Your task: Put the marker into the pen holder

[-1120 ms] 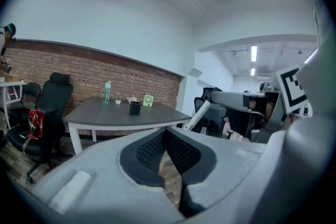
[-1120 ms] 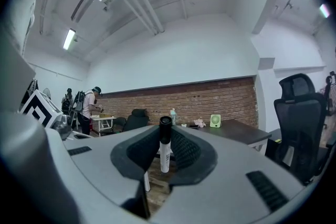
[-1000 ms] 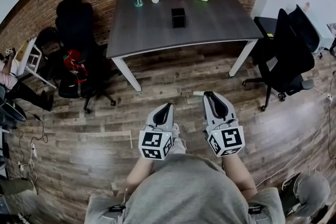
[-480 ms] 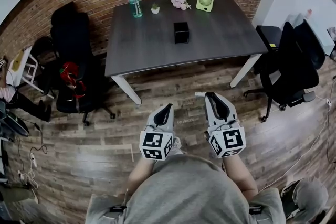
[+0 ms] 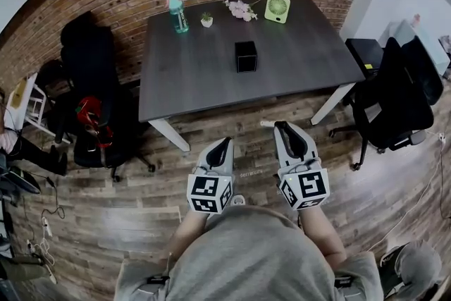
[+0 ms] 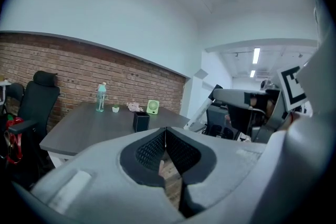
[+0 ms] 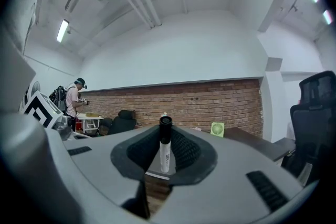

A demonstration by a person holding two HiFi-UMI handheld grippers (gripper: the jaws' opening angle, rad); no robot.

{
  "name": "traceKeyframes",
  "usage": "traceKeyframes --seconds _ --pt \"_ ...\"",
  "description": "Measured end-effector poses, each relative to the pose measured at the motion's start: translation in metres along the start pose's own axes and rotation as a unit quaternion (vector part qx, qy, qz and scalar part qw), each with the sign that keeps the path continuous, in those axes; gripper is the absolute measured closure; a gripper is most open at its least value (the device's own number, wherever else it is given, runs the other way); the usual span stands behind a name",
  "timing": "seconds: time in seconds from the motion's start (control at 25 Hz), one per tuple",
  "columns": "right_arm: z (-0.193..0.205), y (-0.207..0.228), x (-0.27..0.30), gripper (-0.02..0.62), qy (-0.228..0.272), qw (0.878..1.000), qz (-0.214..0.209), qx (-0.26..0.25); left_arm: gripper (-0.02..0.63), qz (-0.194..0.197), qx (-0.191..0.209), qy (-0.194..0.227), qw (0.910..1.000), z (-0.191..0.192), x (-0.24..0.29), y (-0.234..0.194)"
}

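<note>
Right tongs grip the marker upright; left tongs are closed and empty. Pen holder stands well apart on the far counter. Grasp apparently done; approach and insertion remain.

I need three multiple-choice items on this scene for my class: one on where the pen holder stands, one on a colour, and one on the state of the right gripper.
1. Where does the pen holder stand on the table?
A. at its near edge
B. near its middle
C. at its far left corner

2. What colour is the cap of the marker?
A. black
B. red
C. green

3. The right gripper is:
A. wide open
B. shut on nothing
C. shut on the marker

Key:
1 B: the head view shows it mid-tabletop.
2 A: the right gripper view shows a black cap above a white barrel.
3 C: its fingers press the marker from both sides.
</note>
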State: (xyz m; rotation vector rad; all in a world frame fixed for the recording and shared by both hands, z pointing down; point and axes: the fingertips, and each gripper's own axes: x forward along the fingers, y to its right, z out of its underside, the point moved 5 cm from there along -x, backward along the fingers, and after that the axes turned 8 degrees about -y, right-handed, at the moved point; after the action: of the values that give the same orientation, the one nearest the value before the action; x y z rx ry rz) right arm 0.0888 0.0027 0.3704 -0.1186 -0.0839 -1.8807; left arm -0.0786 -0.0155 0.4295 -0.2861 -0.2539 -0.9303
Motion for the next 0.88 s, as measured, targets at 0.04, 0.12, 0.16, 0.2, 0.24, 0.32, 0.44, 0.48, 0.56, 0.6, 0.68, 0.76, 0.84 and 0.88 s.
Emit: traceKeyframes --seconds 0.04,0.12,0.16,0.2,0.24,0.32,0.44,0.48,0.56,0.6,0.68,0.76,0.84,0.88 --pt "-0.001 0.001 0.007 0.529 0.000 1.000 0.001 0.000 0.588 0.002 0.001 -0.001 1.0000 -0.002 0.005 -0.005" --pt "-0.002 0.003 0.019 0.529 -0.002 1.000 0.005 0.002 0.588 0.005 0.002 -0.003 1.0000 -0.006 0.014 -0.014" --pt "-0.003 0.004 0.026 0.529 -0.003 1.000 0.006 0.002 0.588 0.007 0.002 -0.004 1.0000 -0.008 0.019 -0.018" --pt "-0.003 0.005 0.032 0.529 -0.003 1.000 0.008 0.003 0.588 0.009 0.002 -0.005 0.9999 -0.010 0.024 -0.022" --pt "-0.003 0.006 0.037 0.529 -0.004 1.000 0.009 0.003 0.588 0.010 0.002 -0.006 0.9999 -0.012 0.028 -0.026" --pt "-0.002 0.008 0.047 0.529 -0.005 1.000 0.009 0.004 0.588 0.011 0.003 -0.007 0.9999 -0.014 0.036 -0.033" --pt "-0.001 0.010 0.061 0.529 -0.008 1.000 0.011 0.003 0.588 0.012 0.003 -0.007 0.9999 -0.016 0.045 -0.043" --pt "-0.001 0.010 0.066 0.529 -0.008 1.000 0.011 0.002 0.588 0.012 0.002 -0.007 0.9999 -0.017 0.048 -0.047" --pt "-0.002 0.009 0.076 0.529 -0.010 1.000 0.010 0.002 0.588 0.012 0.001 -0.008 0.9999 -0.018 0.052 -0.055" --pt "-0.002 0.009 0.080 0.529 -0.011 1.000 0.010 0.001 0.588 0.011 0.001 -0.009 0.9999 -0.019 0.054 -0.059" --pt "-0.003 0.007 0.088 0.529 -0.011 1.000 0.009 0.001 0.588 0.010 -0.002 -0.010 0.9999 -0.020 0.057 -0.067" --pt "-0.005 0.006 0.094 0.529 -0.012 1.000 0.010 0.001 0.588 0.008 -0.005 -0.011 0.9999 -0.021 0.059 -0.074" --pt "-0.005 0.006 0.098 0.529 -0.013 1.000 0.010 0.000 0.588 0.005 -0.008 -0.013 0.9999 -0.022 0.061 -0.079" --pt "-0.005 0.007 0.100 0.529 -0.014 1.000 0.010 -0.002 0.588 0.004 -0.010 -0.014 0.9998 -0.022 0.062 -0.081"
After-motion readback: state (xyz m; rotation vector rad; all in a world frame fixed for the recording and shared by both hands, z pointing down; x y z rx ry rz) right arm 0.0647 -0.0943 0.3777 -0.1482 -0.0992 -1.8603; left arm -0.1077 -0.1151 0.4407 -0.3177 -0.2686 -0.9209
